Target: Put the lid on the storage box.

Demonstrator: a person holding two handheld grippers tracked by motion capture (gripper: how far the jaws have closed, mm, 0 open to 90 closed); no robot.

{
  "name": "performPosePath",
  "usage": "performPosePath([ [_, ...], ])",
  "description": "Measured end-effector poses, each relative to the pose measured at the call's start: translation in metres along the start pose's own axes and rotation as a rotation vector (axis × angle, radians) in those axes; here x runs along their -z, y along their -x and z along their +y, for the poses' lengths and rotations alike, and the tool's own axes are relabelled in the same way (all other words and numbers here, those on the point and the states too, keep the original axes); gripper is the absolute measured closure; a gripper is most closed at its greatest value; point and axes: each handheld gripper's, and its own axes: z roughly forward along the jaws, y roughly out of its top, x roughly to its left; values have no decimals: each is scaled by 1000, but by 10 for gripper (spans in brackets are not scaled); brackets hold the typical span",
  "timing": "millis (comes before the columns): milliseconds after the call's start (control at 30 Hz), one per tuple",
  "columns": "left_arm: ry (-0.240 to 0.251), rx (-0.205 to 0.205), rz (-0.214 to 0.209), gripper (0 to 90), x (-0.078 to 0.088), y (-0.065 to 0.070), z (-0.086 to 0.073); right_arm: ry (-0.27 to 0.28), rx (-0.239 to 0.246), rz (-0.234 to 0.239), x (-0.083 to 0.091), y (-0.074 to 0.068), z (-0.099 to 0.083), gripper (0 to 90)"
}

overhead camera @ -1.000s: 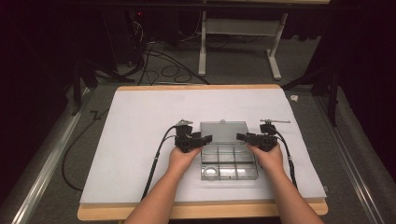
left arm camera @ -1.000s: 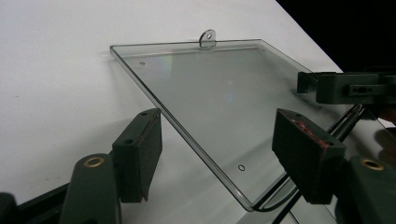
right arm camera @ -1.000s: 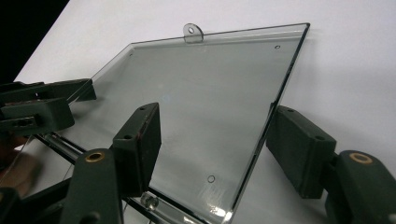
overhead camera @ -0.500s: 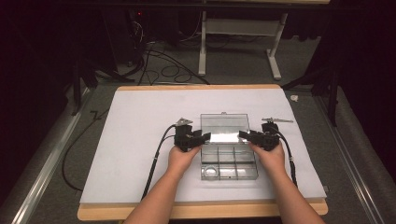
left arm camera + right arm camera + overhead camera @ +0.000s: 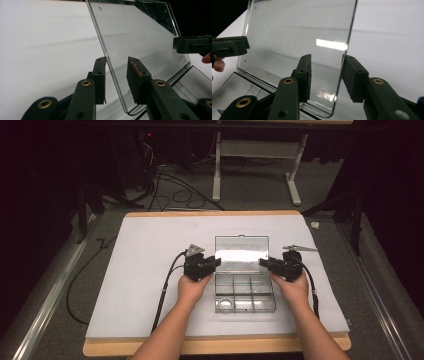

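A clear plastic compartment box (image 5: 245, 296) lies on the white mat, its lid (image 5: 241, 251) swung up and tilted back. My left gripper (image 5: 216, 261) is at the lid's left edge and my right gripper (image 5: 264, 263) at its right edge. In the left gripper view the lid (image 5: 140, 37) has its edge between the jaws of the left gripper (image 5: 116, 72), close to one pad (image 5: 100, 75), with a gap to the other. The right gripper (image 5: 327, 72) straddles the opposite edge of the lid (image 5: 297, 30) the same way. Both pairs of jaws have just been closing and do not clamp.
The white mat (image 5: 150, 270) covers a wooden table (image 5: 200, 347). A cable (image 5: 167, 285) trails from the left gripper along the mat. Beyond the table's far edge are floor cables (image 5: 175, 190) and a white desk frame (image 5: 255, 150).
The box lid has swung up and back from low over the compartments to standing open. Both hands have stayed at the lid's side edges.
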Motion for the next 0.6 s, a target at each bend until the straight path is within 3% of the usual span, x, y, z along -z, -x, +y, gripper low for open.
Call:
performPosePath([
  [33,103,116,8,731,-7,9,1,3,2,-4,2,-1,0,646],
  [67,36,31,-4,740,-1,4,1,7,2,-5,3,-2,0,653],
  [600,69,-8,-42,819,11,14,5,41,67,-45,18,-12,-3,717],
])
